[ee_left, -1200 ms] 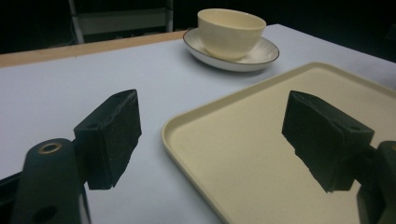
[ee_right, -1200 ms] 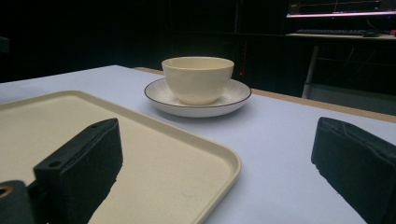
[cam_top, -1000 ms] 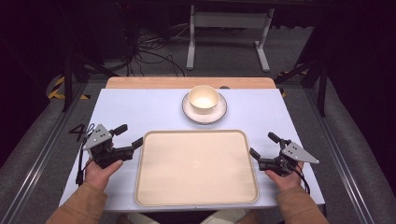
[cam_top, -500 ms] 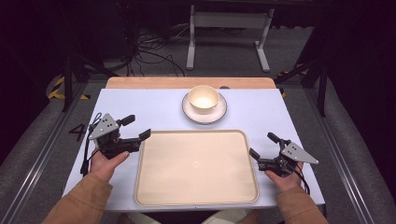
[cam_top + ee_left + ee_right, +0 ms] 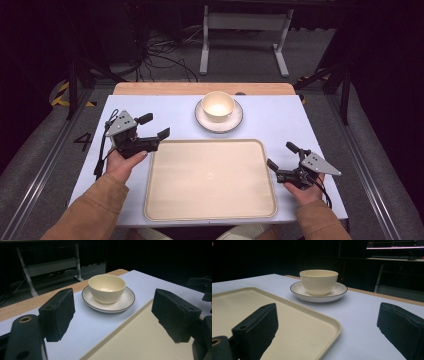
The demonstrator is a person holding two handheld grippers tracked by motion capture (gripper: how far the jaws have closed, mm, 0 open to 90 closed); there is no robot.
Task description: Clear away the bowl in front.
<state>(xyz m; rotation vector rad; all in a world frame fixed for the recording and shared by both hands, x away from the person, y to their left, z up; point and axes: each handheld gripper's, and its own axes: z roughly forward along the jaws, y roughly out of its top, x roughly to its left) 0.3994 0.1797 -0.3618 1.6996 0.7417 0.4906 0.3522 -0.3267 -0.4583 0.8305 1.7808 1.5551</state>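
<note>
A cream bowl [image 5: 217, 105] [image 5: 107, 288] [image 5: 318, 281] sits in a white saucer [image 5: 235, 119] [image 5: 125, 302] [image 5: 337, 293] at the back middle of the pale blue table. In front of it lies a beige tray [image 5: 210, 179] [image 5: 140, 340] [image 5: 294, 330] with nothing on it. My left gripper [image 5: 154, 126] hovers open just off the tray's far left corner, aimed toward the bowl. My right gripper [image 5: 281, 156] rests open by the tray's right edge. Nothing is between either pair of jaws.
A wooden strip [image 5: 202, 88] runs along the table's far edge. Beyond it stand a metal frame [image 5: 242, 30] and floor cables [image 5: 160, 55]. The table's bare surface [image 5: 280, 120] lies right of the saucer.
My left gripper has risen and moved forward and right, from beside the tray's left edge to its far left corner. The right gripper has stayed put.
</note>
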